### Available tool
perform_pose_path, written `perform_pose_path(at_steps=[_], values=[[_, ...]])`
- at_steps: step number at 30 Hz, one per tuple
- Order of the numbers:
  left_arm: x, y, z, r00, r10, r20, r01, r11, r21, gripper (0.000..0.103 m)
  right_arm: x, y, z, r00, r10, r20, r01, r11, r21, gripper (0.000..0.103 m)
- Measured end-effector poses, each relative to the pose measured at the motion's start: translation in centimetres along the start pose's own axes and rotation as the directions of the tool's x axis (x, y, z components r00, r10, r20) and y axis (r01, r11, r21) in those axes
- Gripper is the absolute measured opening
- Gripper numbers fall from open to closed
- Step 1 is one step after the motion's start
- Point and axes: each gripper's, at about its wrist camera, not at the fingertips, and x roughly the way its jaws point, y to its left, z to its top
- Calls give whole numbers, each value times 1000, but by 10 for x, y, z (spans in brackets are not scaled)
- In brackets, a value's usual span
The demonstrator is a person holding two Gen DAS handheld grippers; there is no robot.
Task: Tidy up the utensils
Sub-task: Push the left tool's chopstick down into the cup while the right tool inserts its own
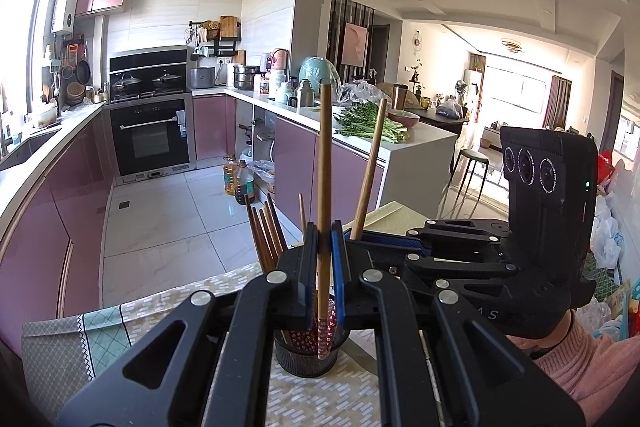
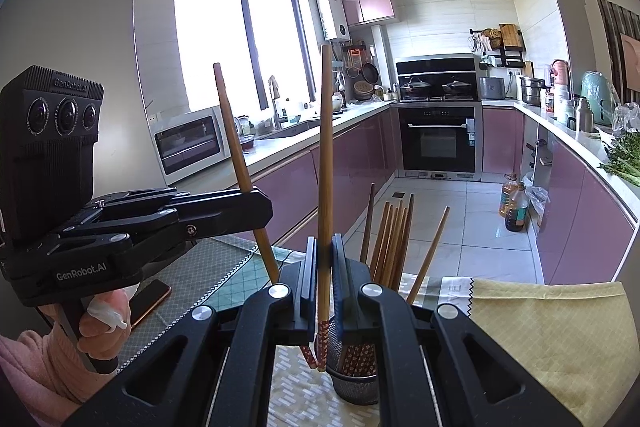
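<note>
My left gripper (image 1: 325, 239) is shut on a brown chopstick (image 1: 325, 163), held upright with its red patterned tip over the dark mesh holder (image 1: 308, 359). Several chopsticks (image 1: 266, 231) stand in the holder. My right gripper (image 2: 325, 251) is shut on another upright chopstick (image 2: 325, 147), its tip just left of the holder (image 2: 356, 383), beside the standing chopsticks (image 2: 390, 239). The right gripper shows in the left wrist view (image 1: 384, 239), holding its chopstick (image 1: 370, 163). The left gripper shows in the right wrist view (image 2: 256, 201), holding its chopstick (image 2: 236, 139).
The holder stands on a table with a patterned cloth (image 1: 160, 311). A yellow cloth (image 2: 552, 331) lies to its right. A phone (image 2: 150, 297) lies on the table at left. Kitchen counters (image 2: 352, 119), an oven (image 2: 436, 139) and oil bottles (image 2: 514, 203) lie beyond.
</note>
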Motion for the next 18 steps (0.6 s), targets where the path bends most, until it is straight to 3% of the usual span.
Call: perform_pose_path(at_steps=[18], values=[[5,1,0,1000,7,13,-6,1000,-18,8,8,0,2,1000,-28,1,28,999,16,6]])
